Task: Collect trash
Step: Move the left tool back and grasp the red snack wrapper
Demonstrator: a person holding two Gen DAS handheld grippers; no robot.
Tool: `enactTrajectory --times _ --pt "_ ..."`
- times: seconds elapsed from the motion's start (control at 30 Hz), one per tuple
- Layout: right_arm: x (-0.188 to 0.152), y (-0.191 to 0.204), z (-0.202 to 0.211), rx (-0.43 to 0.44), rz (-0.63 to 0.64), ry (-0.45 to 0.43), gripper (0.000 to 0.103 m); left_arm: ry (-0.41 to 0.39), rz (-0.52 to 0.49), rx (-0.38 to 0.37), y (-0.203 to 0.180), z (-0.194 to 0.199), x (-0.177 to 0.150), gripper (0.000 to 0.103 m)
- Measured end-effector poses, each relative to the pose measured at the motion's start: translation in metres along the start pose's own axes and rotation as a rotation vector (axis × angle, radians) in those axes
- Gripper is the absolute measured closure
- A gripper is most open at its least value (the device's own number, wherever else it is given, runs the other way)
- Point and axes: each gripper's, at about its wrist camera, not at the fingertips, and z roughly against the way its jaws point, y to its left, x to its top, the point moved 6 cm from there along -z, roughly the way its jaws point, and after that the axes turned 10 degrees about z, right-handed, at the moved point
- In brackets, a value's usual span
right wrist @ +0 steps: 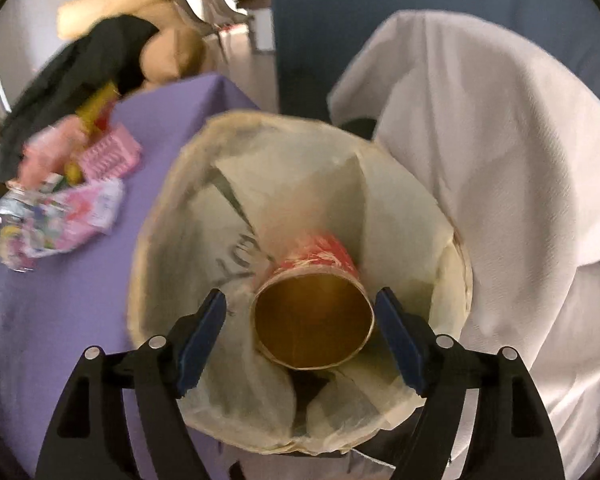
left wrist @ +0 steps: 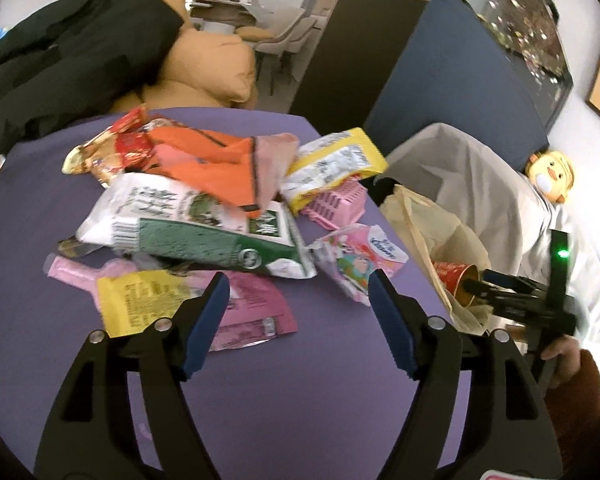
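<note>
Tools [left wrist: 298,320] [right wrist: 300,336] both spread, right over bin [right wrist: 172,208].

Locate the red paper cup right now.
In the right wrist view the red paper cup sits inside the lined trash bin, between the open right gripper jaws, untouched.

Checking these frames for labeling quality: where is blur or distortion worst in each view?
Left wrist view: fisheye bends the purple table edge; the orange wrapper is smeared, while the left tool looks sharp. Right wrist view: the wrapper pile at left is heavily blurred, the red cup in the bin liner softer.
</note>
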Motion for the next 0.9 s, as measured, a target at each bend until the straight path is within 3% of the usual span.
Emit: enactTrajectory --times 0.27,0.37,0.5,0.6,0.73,0.9 --pt "0.025 0.018 0.036 -0.018 0.055 -0.082 0.030 -0.036 0.029 0.038 0.023 0.011 0.005 0.035" --pt "0.031 0.030 0.042 0.009 0.072 -0.110 0.030 -0.053 0.039 0.064 0.037 0.015 0.008 0.035" --pt "0.042 0.062 0.036 0.129 0.098 -0.119 0.030 -0.071 0.072 0.103 0.060 0.021 0.010 0.035" --pt "0.049 0.087 0.032 0.137 0.150 -0.126 0.030 -0.083 0.097 0.115 0.074 0.025 0.012 0.035" --pt "0.057 0.112 0.027 0.151 0.203 -0.131 0.030 -0.111 0.081 0.114 0.091 0.028 0.031 0.035" --pt "0.069 0.127 0.023 0.136 0.265 -0.153 0.030 -0.155 0.062 0.090 0.119 0.015 0.088 0.035"
